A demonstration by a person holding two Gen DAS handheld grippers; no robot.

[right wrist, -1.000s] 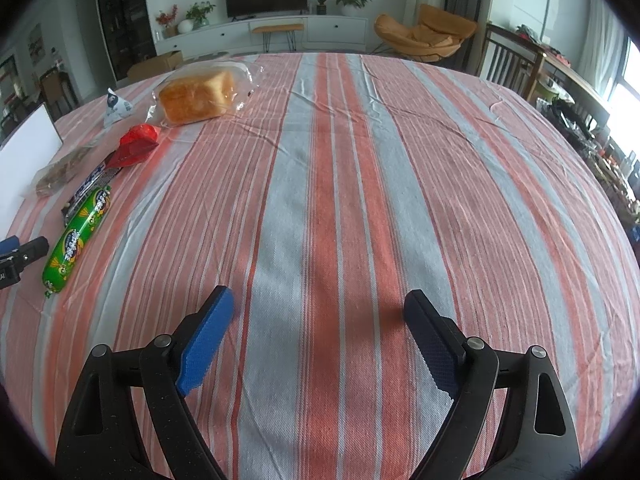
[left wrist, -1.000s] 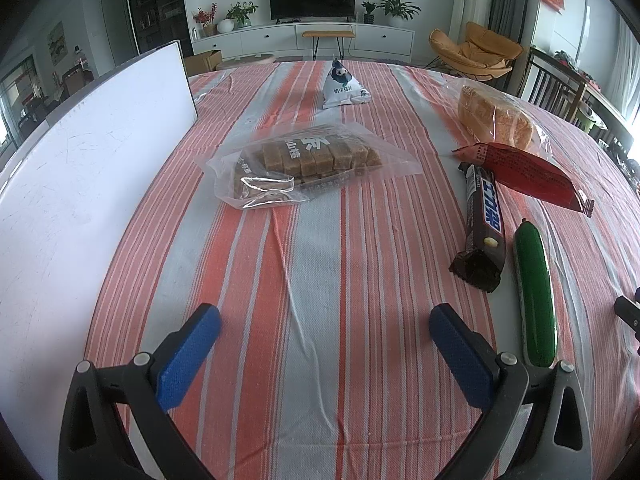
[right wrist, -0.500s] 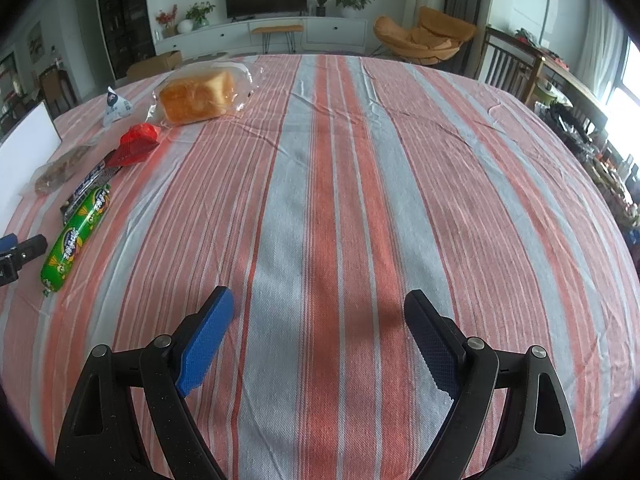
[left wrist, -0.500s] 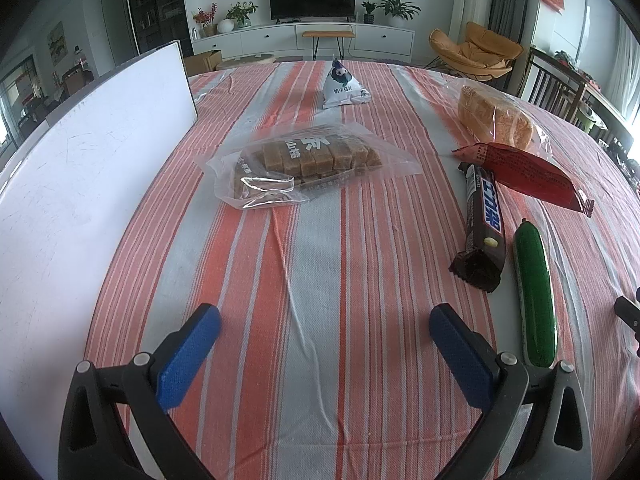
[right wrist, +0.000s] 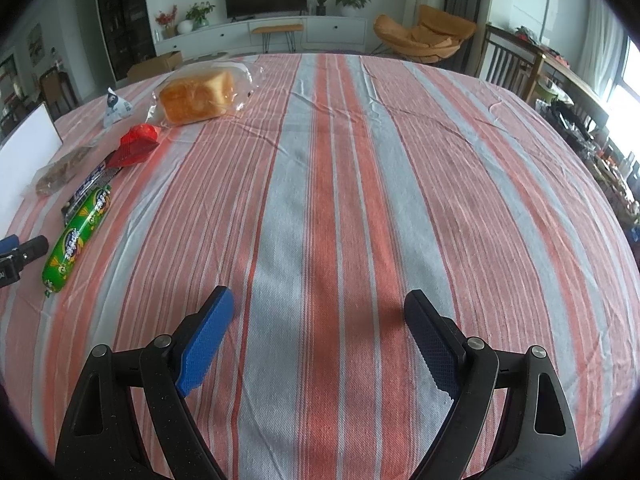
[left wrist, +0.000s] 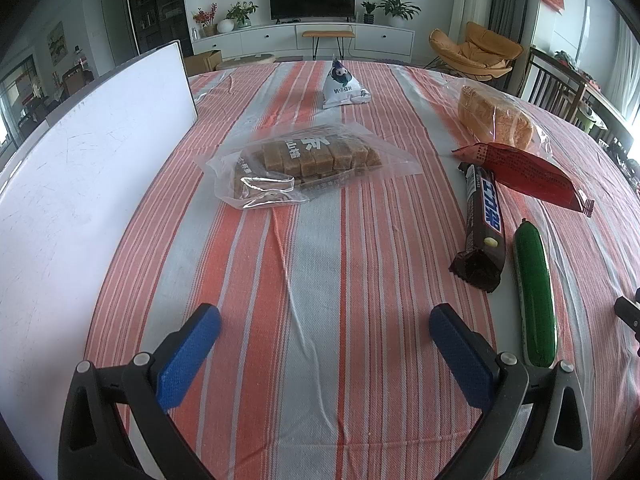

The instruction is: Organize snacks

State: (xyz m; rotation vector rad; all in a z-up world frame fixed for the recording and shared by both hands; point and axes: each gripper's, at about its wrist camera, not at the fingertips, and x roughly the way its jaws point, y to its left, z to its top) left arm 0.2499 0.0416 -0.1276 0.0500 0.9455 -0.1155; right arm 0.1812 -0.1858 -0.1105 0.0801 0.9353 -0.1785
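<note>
**Both grippers spread over the striped desk, snacks lying ahead and untouched**

Left wrist view: the left gripper [left wrist: 324, 332] hovers with its blue ridged pads spread wide, nothing between them but the orange, grey and white striped cloth of the desk [left wrist: 320, 240]. Straight ahead and well apart lies a clear crinkled bag of brown cake squares [left wrist: 308, 164]. Beyond it, toward the far edge, a small white pyramid pouch [left wrist: 344, 88] stands upright. To the right of the gripper lie a dark brown chocolate bar [left wrist: 482, 226] and, just beside it, a glossy green sausage tube [left wrist: 534, 296], both long and running front to back. A flat red foil packet [left wrist: 524, 174] overlaps the bar's far end, with a bagged loaf of bread [left wrist: 494, 122] behind. A white board [left wrist: 80, 200] stands along the left edge.

Right wrist view: the right gripper [right wrist: 318, 320] is likewise spread and empty over bare cloth. All snacks lie well off toward the left edge: the green tube [right wrist: 78, 234] nearest, then the bar [right wrist: 90, 184], red packet [right wrist: 134, 148], loaf [right wrist: 198, 96] and pouch [right wrist: 116, 106].
</note>
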